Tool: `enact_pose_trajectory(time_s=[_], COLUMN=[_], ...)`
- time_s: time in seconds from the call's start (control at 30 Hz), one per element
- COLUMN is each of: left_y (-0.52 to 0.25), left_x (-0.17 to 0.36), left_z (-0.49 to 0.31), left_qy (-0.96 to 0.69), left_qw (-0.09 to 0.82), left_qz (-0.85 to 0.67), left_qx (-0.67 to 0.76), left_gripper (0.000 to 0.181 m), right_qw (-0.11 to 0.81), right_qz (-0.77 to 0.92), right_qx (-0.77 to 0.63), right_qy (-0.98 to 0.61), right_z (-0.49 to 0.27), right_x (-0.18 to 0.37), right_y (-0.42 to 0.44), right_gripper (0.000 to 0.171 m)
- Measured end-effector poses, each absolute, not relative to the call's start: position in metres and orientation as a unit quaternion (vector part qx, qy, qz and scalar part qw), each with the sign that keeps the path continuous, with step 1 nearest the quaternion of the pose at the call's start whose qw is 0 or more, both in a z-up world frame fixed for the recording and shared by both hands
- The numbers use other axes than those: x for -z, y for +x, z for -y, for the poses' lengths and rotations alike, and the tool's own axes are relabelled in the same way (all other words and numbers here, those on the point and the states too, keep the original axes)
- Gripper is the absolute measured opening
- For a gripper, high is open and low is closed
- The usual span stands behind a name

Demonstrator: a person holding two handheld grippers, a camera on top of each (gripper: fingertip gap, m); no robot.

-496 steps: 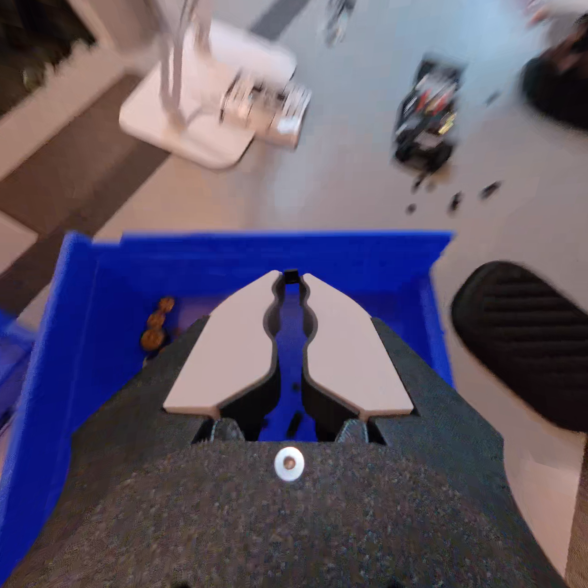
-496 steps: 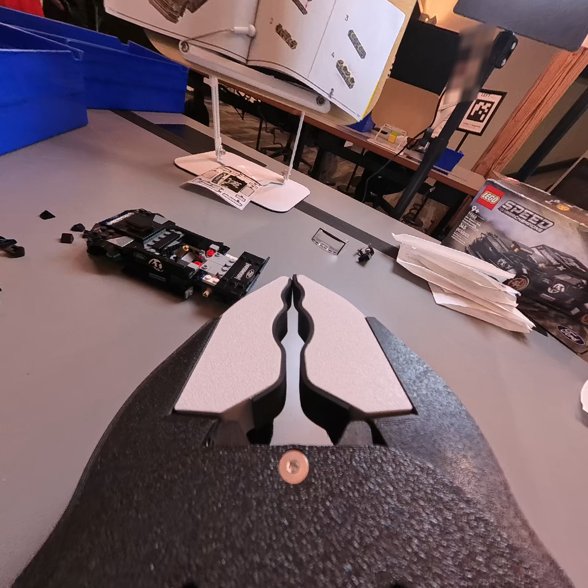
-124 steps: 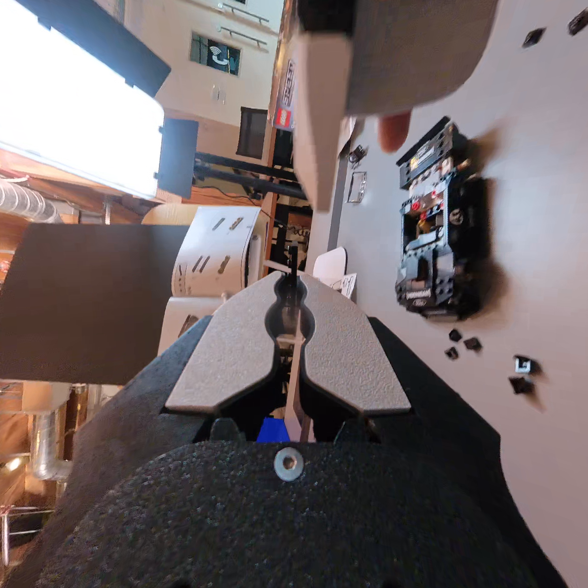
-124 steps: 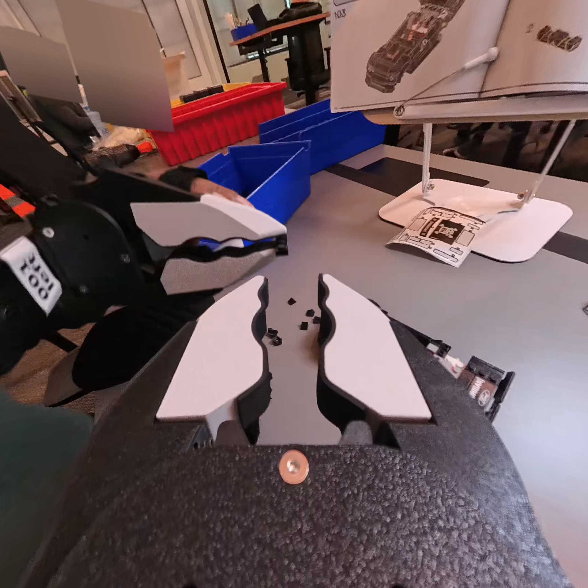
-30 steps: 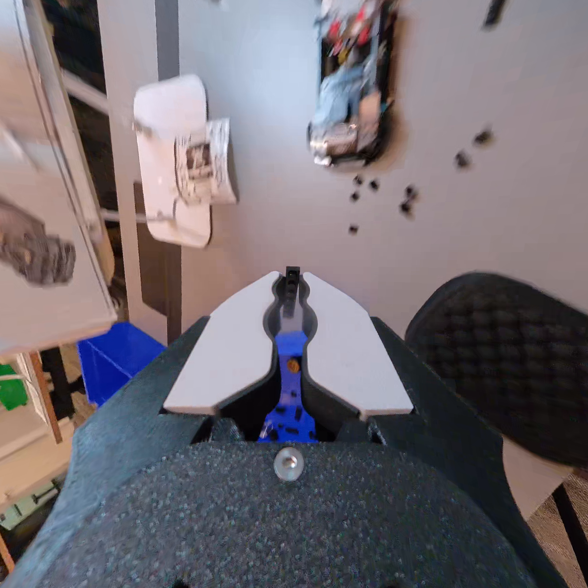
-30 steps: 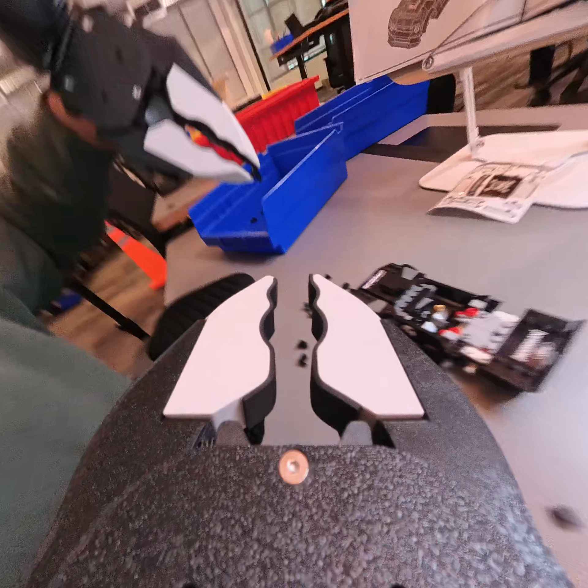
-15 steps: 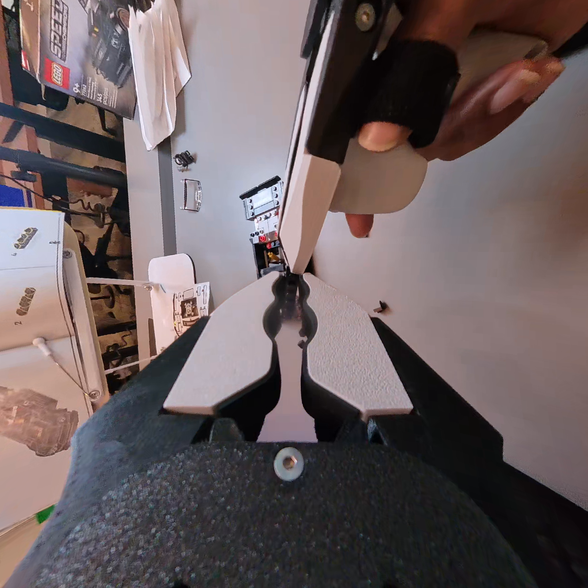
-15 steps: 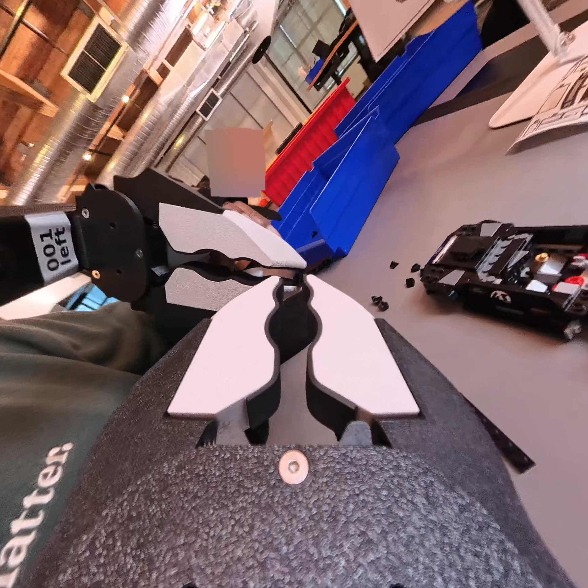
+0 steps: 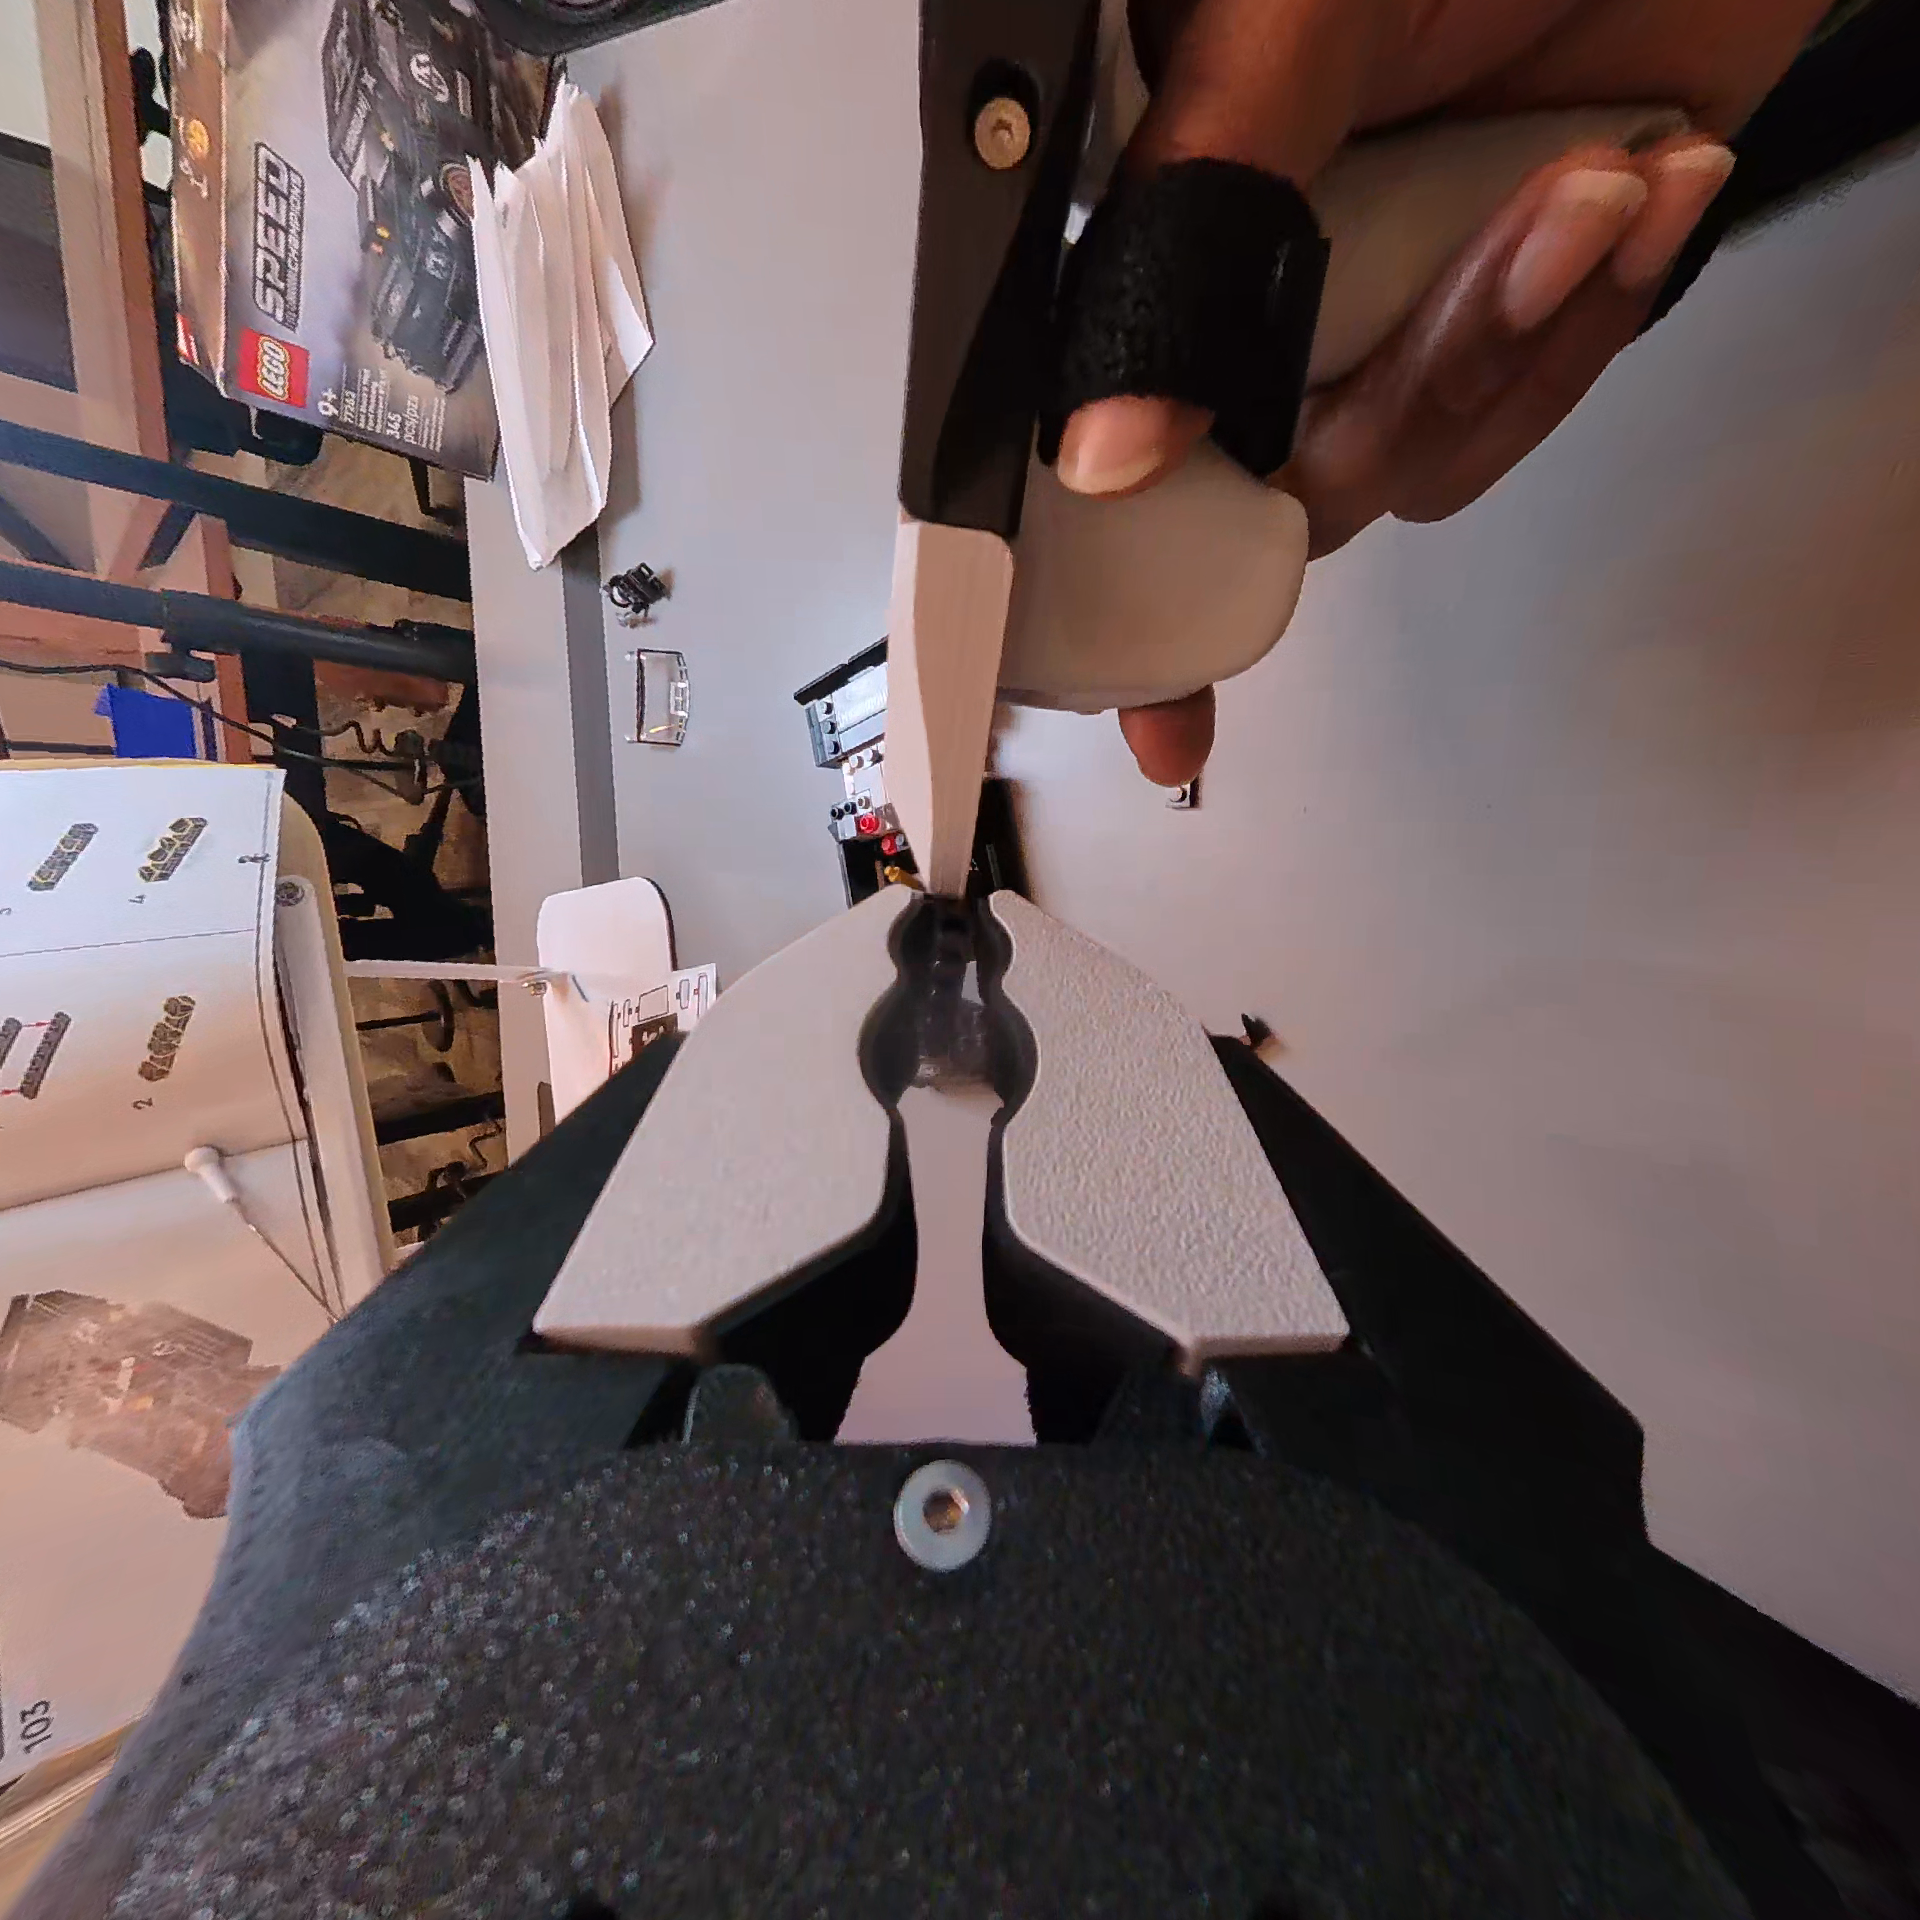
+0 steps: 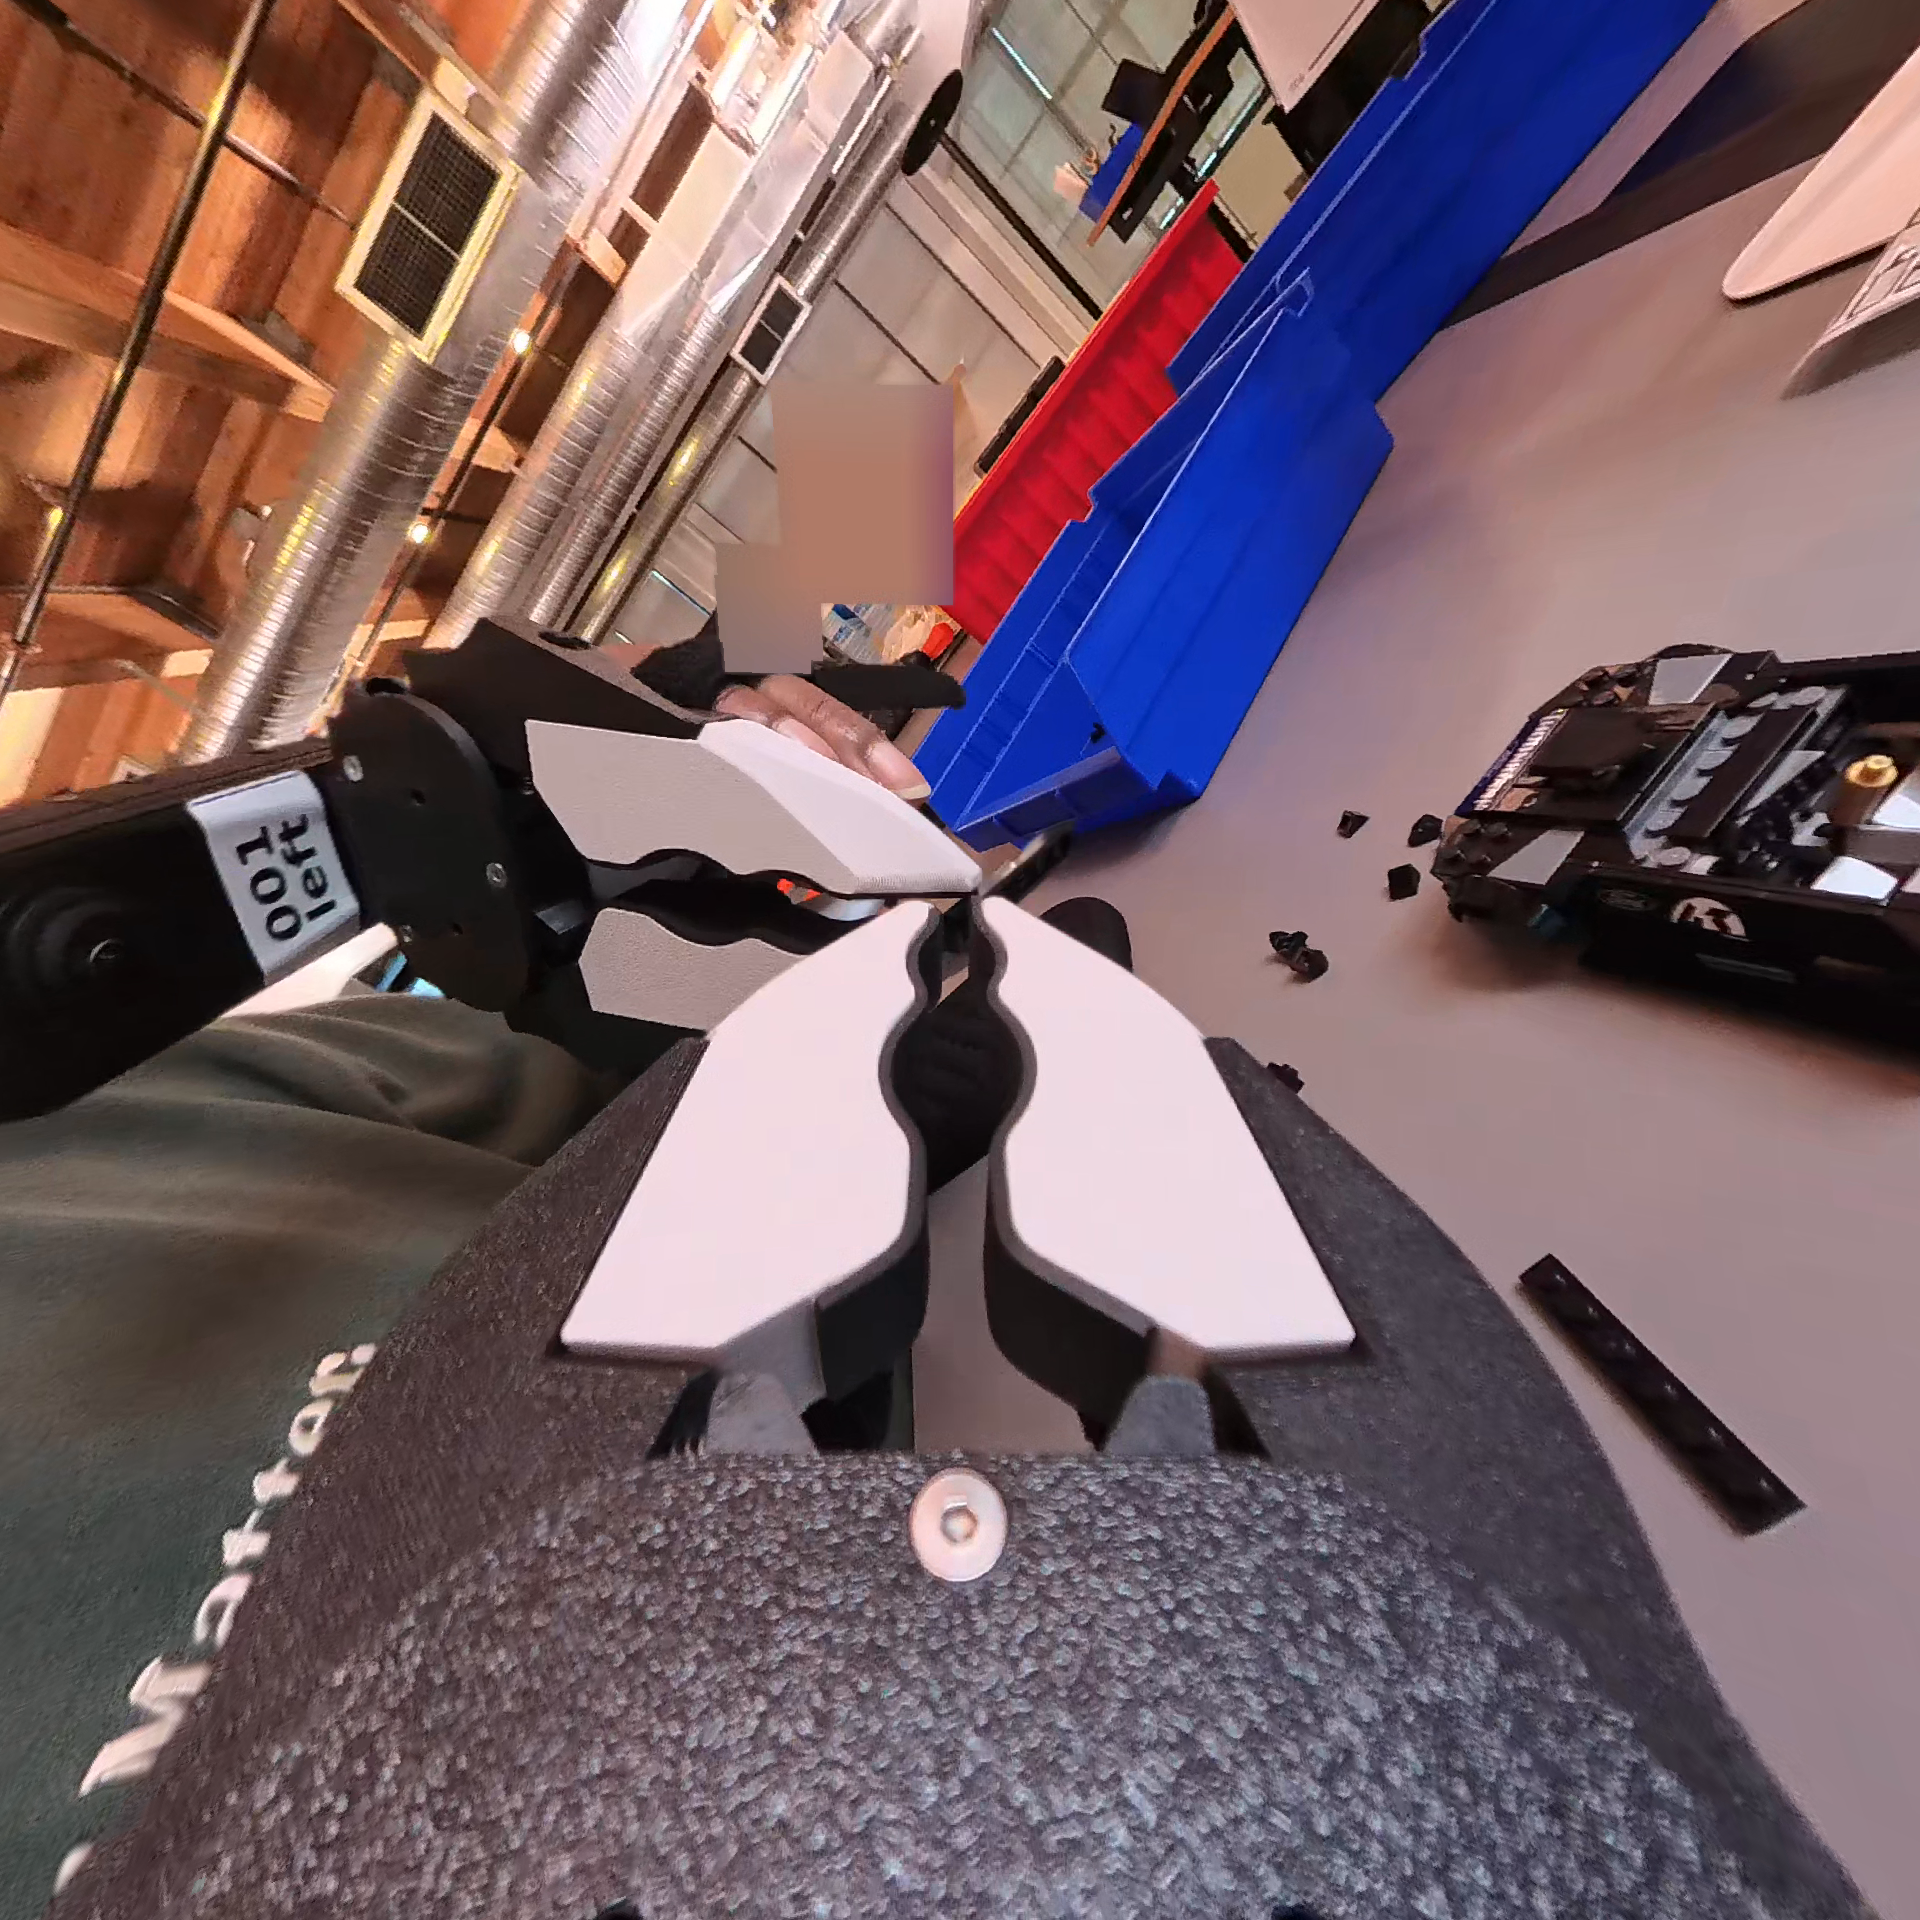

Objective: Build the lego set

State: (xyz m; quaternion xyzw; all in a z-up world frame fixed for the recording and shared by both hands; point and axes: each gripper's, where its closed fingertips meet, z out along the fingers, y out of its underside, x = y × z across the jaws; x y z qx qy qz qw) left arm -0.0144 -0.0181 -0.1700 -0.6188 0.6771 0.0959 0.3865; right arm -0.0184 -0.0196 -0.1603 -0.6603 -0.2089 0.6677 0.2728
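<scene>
You've got the grey table (image 10: 1558,1091) under everything, with the blue bins (image 10: 1195,623) at its far side and the half-built black car (image 10: 1714,831) off to the right of where your two tools meet. A few loose black bits (image 10: 1299,951) sit between the car and the tools, and a long black plate (image 10: 1657,1392) lies flat beside your right gripper (image 10: 956,920).

The thing that matters: both grippers are nose to nose in the air, up off the table. Your left gripper (image 9: 951,914) is pinched down on a tiny black piece (image 9: 948,920) right at its tips. The right one comes in crosswise to it, and its jaws are nearly closed around that same spot. I honestly can't tell if it's actually gripping the piece yet or just touching. The piece is too small to call its long axis.

My guess is you're mid handoff or regrip. If so, the right hand needs a firm hold before the left lets go. Then it's a short trip to the car, which lies nearer your right side.
</scene>
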Motion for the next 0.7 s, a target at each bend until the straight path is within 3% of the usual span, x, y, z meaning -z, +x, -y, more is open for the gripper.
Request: enact_pose_trajectory(time_s=[0.07, 0.17, 0.33, 0.5, 0.6, 0.7], left_y=[-0.013, -0.015, -0.006, 0.005, 0.008, 0.010], left_x=[0.166, 0.156, 0.163, 0.171, 0.179, 0.184], left_z=[0.019, 0.017, 0.036, 0.045, 0.044, 0.037], left_qy=[-0.620, -0.625, -0.598, -0.579, -0.578, -0.577], left_qw=[0.406, 0.444, 0.478, 0.497, 0.489, 0.493], left_qz=[-0.667, -0.642, -0.637, -0.630, -0.635, -0.635], left_qx=[-0.075, -0.033, 0.093, 0.148, 0.156, 0.146], left_gripper=[0.010, 0.035, 0.033, 0.008, 0.008, 0.021], right_qw=[0.271, 0.251, 0.147, 0.100, 0.096, 0.096], right_qz=[0.218, 0.241, 0.234, 0.201, 0.189, 0.182], right_qx=[-0.671, -0.681, -0.745, -0.765, -0.769, -0.773], right_qy=[-0.655, -0.644, -0.607, -0.603, -0.603, -0.600], right_z=[0.021, 0.025, 0.044, 0.047, 0.045, 0.043], right_x=[0.159, 0.158, 0.154, 0.163, 0.165, 0.163], right_y=[-0.015, -0.001, 0.019, 0.024, 0.026, 0.028], right_gripper=[0.003, 0.003, 0.004, 0.004, 0.004, 0.003])
